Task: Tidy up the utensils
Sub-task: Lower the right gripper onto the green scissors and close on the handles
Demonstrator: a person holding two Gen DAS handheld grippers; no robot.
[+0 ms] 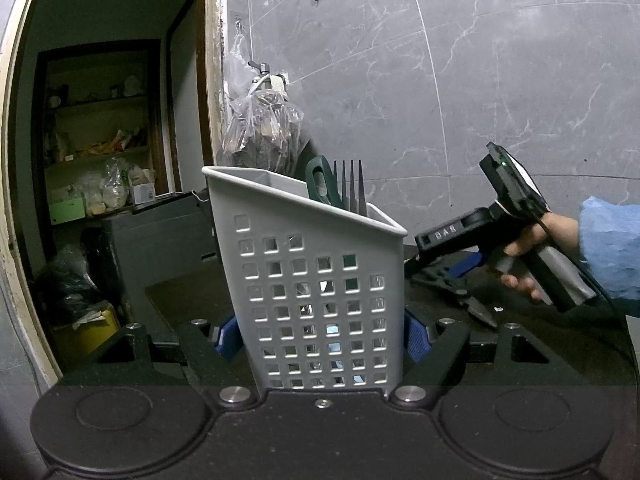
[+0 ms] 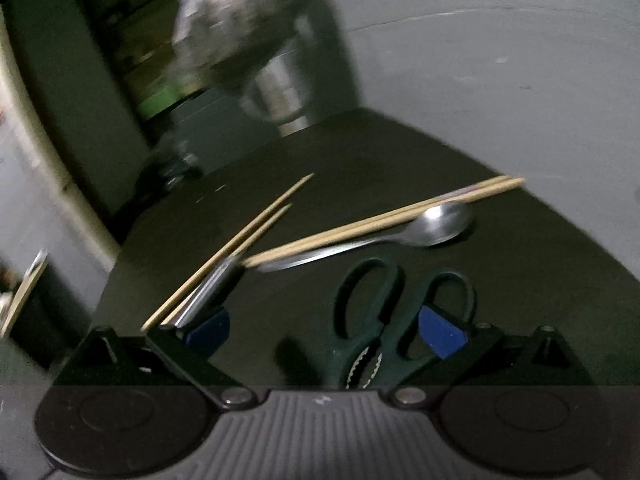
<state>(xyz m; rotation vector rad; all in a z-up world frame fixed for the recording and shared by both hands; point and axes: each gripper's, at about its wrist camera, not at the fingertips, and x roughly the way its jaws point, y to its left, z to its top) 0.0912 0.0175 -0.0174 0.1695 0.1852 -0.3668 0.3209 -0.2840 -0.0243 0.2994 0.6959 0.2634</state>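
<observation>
Two claws share the job. The left claw [image 1: 320,336] is closed against both sides of the grey utensil caddy [image 1: 308,280], probably to keep it steady on the bench [image 1: 560,332] while it is filled; a fork [image 1: 352,188] and a green handle [image 1: 320,184] already stand in the caddy. The right claw [image 2: 324,330], to the right of the caddy, is spread wide and holds nothing, straddling the green scissors [image 2: 380,328], likely the next pick. Beyond the scissors lie a spoon [image 2: 424,226] and chopsticks [image 2: 384,218].
</observation>
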